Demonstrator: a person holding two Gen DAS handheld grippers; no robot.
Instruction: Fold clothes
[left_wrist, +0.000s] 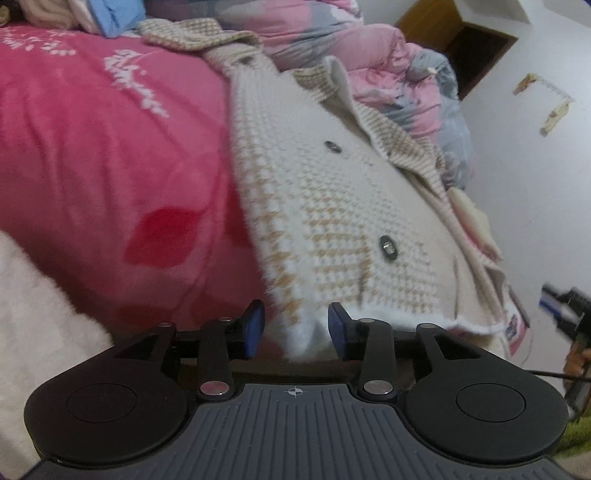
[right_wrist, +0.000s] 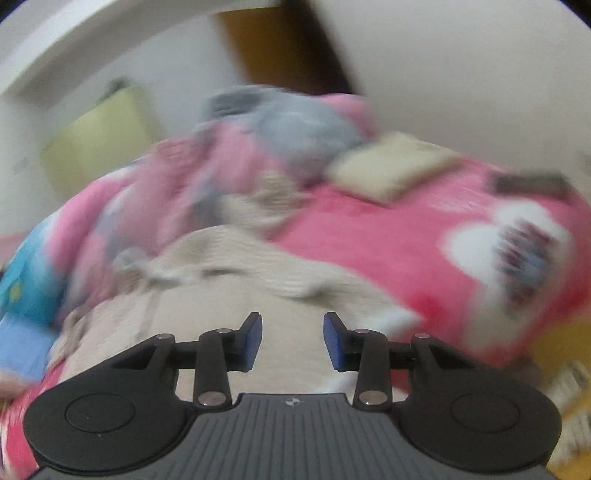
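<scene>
A cream and tan houndstooth knit cardigan (left_wrist: 332, 192) with dark buttons lies spread on a pink bedspread (left_wrist: 103, 162). My left gripper (left_wrist: 296, 328) is open, its blue pads on either side of the cardigan's white hem corner, which hangs between them. In the blurred right wrist view the same cardigan (right_wrist: 258, 273) lies below and ahead of my right gripper (right_wrist: 293, 339), which is open and empty over the cloth. The right gripper also shows at the far right of the left wrist view (left_wrist: 565, 306).
A rumpled pink and grey quilt (left_wrist: 369, 48) is heaped behind the cardigan. A folded beige garment (right_wrist: 388, 170) lies further back on the bed. A white fluffy blanket (left_wrist: 33, 332) is at the near left. White wall and a wooden door (left_wrist: 461, 40) stand beyond.
</scene>
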